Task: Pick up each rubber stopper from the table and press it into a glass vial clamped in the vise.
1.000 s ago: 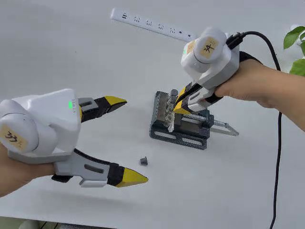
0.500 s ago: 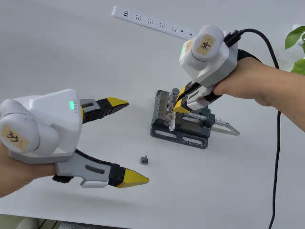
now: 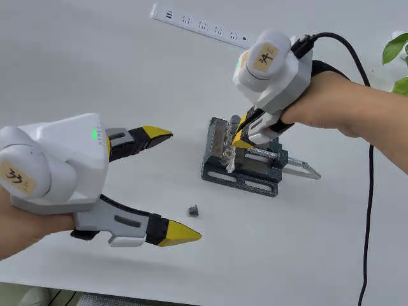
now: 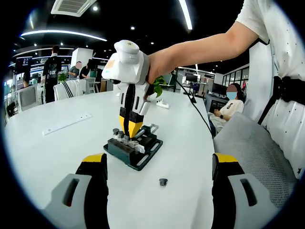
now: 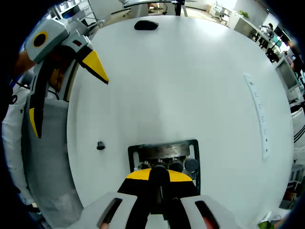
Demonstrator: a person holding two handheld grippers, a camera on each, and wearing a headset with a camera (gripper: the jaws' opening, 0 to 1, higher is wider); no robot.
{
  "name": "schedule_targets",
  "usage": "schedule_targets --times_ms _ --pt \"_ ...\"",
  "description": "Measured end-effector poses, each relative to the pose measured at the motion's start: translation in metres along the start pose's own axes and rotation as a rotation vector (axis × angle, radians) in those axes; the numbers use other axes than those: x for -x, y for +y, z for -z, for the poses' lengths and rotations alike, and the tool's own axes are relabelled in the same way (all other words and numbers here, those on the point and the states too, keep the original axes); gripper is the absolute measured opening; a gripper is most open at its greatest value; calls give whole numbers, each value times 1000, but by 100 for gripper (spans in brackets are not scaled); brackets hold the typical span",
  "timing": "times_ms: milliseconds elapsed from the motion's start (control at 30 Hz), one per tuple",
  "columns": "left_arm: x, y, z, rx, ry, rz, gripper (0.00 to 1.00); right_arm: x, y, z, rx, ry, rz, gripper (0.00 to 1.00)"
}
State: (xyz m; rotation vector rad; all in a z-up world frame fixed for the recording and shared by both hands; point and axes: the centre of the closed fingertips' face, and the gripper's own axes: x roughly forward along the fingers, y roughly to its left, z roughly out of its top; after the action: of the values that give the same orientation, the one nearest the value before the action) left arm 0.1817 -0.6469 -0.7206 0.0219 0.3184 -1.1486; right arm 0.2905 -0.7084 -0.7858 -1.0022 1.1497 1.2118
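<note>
A dark vise (image 3: pixel 245 167) stands mid-table and clamps a row of small glass vials (image 3: pixel 227 152); some carry dark stoppers (image 5: pixel 177 166). My right gripper (image 3: pixel 237 143) points down at the vials, shut on a dark rubber stopper (image 5: pixel 158 173) right above the row. It appears from the side (image 4: pixel 129 128) over the vise (image 4: pixel 134 149). One loose stopper (image 3: pixel 192 210) lies on the table in front of the vise. My left gripper (image 3: pixel 181 185) hovers open just left of that stopper (image 4: pixel 163 181), nothing between its fingers.
A white power strip (image 3: pixel 205 28) lies at the far side of the table. A black cable (image 3: pixel 370 191) runs down the right side from the right gripper. Plant leaves (image 3: pixel 398 54) sit at the right edge. People sit beyond the table (image 4: pixel 228 107).
The right gripper has leaned slightly left over the vials, still shut on the stopper. The left gripper stays open in much the same place.
</note>
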Motion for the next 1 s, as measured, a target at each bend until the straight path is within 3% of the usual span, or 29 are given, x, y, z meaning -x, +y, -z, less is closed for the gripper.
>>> schedule_targets --times_ms 133,300,533,1000 --pt "0 0 -1 2 -6 1 90 -1 -2 1 16 21 -5 6" --pt "-1 1 -2 5 -9 -1 90 0 -1 2 9 8 -11 7" --pt "-2 0 -1 8 -10 3 90 1 0 1 -34 -17 -27 7" --pt "-3 -1 0 23 -14 6 88 3 3 -1 -84 4 -29 6"
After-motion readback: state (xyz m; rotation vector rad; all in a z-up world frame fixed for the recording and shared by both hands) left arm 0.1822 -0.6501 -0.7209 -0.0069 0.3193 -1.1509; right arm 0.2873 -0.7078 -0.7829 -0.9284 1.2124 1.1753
